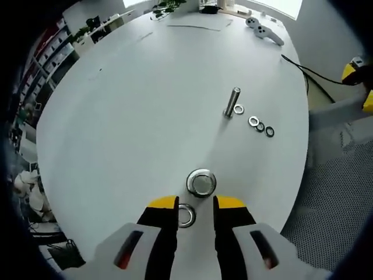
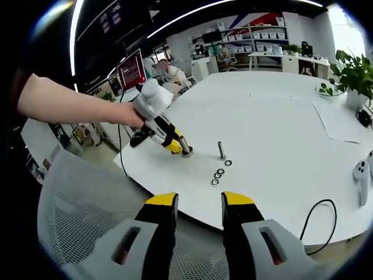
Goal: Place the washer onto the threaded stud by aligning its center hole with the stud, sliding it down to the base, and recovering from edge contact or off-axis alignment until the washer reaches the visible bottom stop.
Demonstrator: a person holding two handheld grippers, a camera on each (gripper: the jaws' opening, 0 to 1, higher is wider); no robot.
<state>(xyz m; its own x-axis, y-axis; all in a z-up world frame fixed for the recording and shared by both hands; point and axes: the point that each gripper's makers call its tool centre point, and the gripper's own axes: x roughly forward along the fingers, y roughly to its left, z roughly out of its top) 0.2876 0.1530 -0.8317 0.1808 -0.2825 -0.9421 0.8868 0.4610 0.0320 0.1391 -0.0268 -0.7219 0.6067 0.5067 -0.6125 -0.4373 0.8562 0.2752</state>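
Observation:
A steel threaded stud (image 1: 233, 102) stands on the white table (image 1: 134, 116), with a small washer (image 1: 239, 109) at its foot and three more washers (image 1: 260, 126) in a row beside it. My left gripper (image 1: 196, 204) is open and low over the table, and another small washer (image 1: 186, 216) lies flat between its jaws, close to the left finger. A larger steel ring (image 1: 201, 182) lies just beyond the tips. From the right gripper view, a hand holds the left gripper (image 2: 182, 150) down on the table left of the stud (image 2: 221, 149). My right gripper (image 2: 200, 201) is open, empty and off the table's edge.
A mesh chair (image 2: 76, 216) sits under my right gripper. A black cable (image 2: 317, 216) and a white controller (image 2: 362, 172) lie at the table's right. A potted plant (image 2: 349, 73) and papers sit farther back. A second mesh chair (image 1: 332, 198) stands past the table's edge.

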